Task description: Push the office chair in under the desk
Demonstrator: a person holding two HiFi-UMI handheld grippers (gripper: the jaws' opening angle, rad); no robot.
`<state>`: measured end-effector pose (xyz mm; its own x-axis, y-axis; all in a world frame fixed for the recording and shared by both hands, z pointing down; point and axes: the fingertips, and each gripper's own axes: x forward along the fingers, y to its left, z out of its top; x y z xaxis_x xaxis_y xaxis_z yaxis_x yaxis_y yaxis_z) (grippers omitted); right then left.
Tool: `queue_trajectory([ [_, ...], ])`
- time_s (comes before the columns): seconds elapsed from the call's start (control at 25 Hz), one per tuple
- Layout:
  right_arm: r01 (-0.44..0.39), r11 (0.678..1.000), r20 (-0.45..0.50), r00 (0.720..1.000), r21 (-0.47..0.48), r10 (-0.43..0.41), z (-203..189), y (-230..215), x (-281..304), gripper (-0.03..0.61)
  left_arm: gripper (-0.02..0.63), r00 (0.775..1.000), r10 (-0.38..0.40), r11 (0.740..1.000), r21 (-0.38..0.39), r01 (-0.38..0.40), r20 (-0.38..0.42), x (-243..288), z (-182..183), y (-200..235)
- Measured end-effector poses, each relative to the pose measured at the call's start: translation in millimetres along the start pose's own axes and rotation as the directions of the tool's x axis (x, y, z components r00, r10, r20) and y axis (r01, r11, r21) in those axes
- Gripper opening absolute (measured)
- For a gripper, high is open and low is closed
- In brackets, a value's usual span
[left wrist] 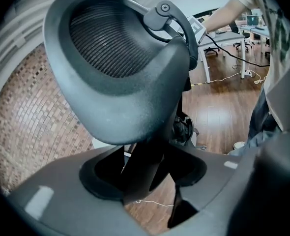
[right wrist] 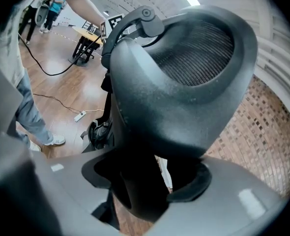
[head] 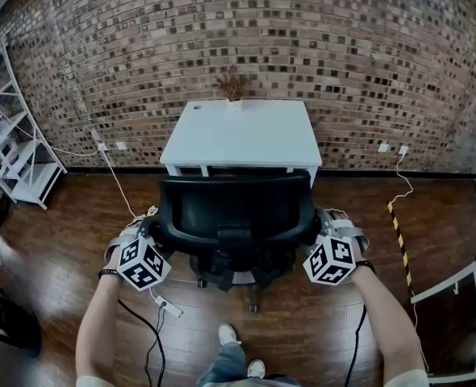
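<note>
Brick wall (head: 238, 31) closes the far side of the room, and a white surface (head: 238, 131) stands against it at 12 o'clock in the head view, with a dried plant (head: 234, 85) at its back edge. A black office chair (head: 234, 208) stands on the wooden floor (head: 85, 216) just in front of the surface, its mesh back turned to the person and the top of that back close to the surface's near edge.

The left claw (head: 153, 226) is at 9 o'clock of the chair back and the right claw (head: 319, 226) at 3 o'clock. In each gripper view the dark rim of the back runs down between the jaws, which stand wide and grip it.

A white shelf rack (head: 16, 151) stands at 9 o'clock. A power strip (head: 168, 305) lies at 7 o'clock of the chair.
</note>
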<state>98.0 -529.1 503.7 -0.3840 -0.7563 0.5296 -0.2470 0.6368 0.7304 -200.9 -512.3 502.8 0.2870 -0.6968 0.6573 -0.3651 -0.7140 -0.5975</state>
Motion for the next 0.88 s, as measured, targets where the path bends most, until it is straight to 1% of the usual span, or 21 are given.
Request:
queue_trajectory([
  [0.52, 0.0, 1.0, -0.031, 1.0, 0.008, 0.001, -18, -47, 61, 0.278, 0.273, 1.0, -0.004, 1.0, 0.024, 0.003, 0.018, 59, 6, 54],
  [0.72, 0.008, 1.0, -0.053, 0.999, 0.018, -0.007, -23, -74, 84, 0.278, 0.272, 0.999, -0.02, 0.999, 0.039, 0.019, 0.029, 82, 13, 85],
  [0.88, 0.009, 1.0, -0.066, 0.998, 0.026, -0.007, -25, -87, 107, 0.278, 0.272, 0.999, -0.021, 0.999, 0.048, 0.019, 0.038, 103, 10, 105],
])
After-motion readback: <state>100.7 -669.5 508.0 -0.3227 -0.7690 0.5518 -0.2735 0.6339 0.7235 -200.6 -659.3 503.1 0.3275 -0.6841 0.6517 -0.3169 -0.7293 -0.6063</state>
